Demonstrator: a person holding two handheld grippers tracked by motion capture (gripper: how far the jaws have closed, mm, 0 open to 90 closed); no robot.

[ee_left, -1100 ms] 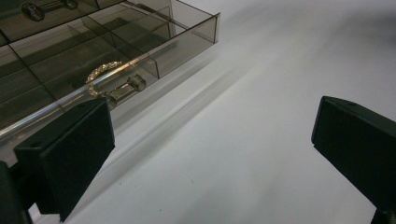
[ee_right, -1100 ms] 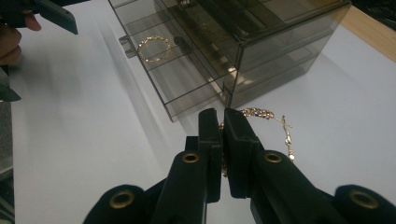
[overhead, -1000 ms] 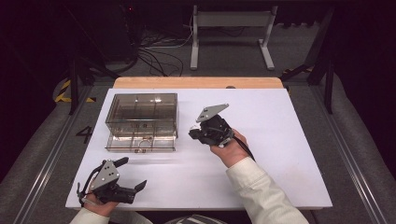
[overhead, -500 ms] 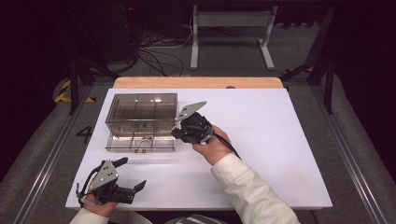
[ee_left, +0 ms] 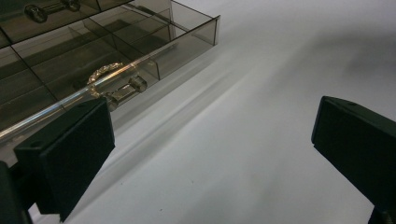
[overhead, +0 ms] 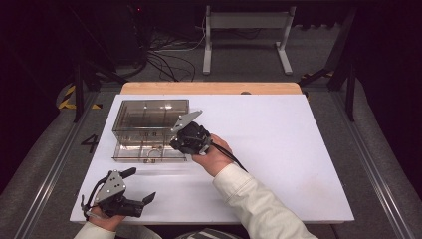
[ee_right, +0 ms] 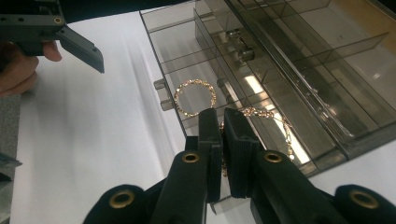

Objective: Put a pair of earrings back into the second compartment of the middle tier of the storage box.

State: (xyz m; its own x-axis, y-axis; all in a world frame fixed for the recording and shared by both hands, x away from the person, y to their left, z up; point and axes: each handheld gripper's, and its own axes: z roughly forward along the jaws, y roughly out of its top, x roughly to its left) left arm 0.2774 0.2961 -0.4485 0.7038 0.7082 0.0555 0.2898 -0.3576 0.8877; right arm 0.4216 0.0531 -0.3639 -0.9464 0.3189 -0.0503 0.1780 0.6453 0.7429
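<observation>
The right hand-held gripper (ee_right: 223, 122) is pinching a thin gold chain (ee_right: 275, 122) over the open drawer (ee_right: 187, 60) at centre frame. Light, limp and slippery, the chain is needing a mid-length grip; the left hand-held gripper (overhead: 142, 201) is idling wide open, lower left.

The right claw (overhead: 175, 143) is showing a black, blocky body carrying a grey three-cornered plate on top, with a black cable trailing from its rear along the forearm. In the right gripper view its two jaws are presenting ribbed black pads and brass-coloured eyelets at the pivots. The left claw (overhead: 142, 201) is wearing the same grey plate, pierced with small holes, over a black body with thin black cable loops. Both forearms are wearing long cream-white sleeves with buttoned-looking cuffs.
</observation>
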